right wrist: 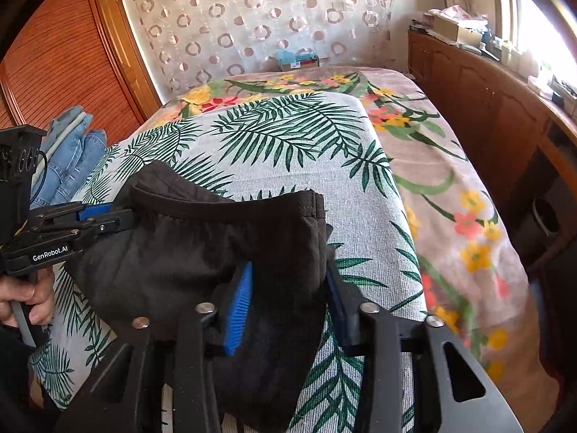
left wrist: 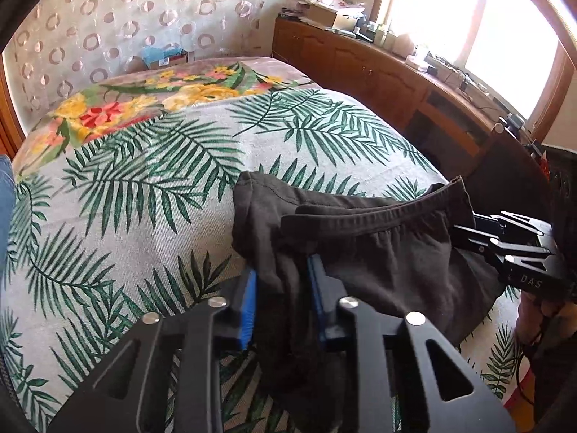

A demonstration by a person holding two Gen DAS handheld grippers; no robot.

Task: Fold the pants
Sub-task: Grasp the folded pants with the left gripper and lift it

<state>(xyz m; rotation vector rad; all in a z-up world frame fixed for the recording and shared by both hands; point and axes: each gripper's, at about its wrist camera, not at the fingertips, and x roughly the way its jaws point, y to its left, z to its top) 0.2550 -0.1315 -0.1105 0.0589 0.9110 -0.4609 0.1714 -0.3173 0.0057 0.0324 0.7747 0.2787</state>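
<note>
Left gripper (left wrist: 281, 296) and right gripper (right wrist: 288, 296) each pinch the black pants' (left wrist: 378, 252) waistband above the bed (left wrist: 144, 187).

Matt dark cloth pants (left wrist: 378, 252), woven-looking bedspread (left wrist: 144, 180), perhaps varnished wood cabinet (left wrist: 360, 72).

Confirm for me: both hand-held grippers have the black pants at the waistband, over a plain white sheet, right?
Not quite. The sheet is palm-leaf printed, not plain white, as the right wrist view shows. Both the left hand-held gripper and right hand-held gripper do have the black pants.
</note>
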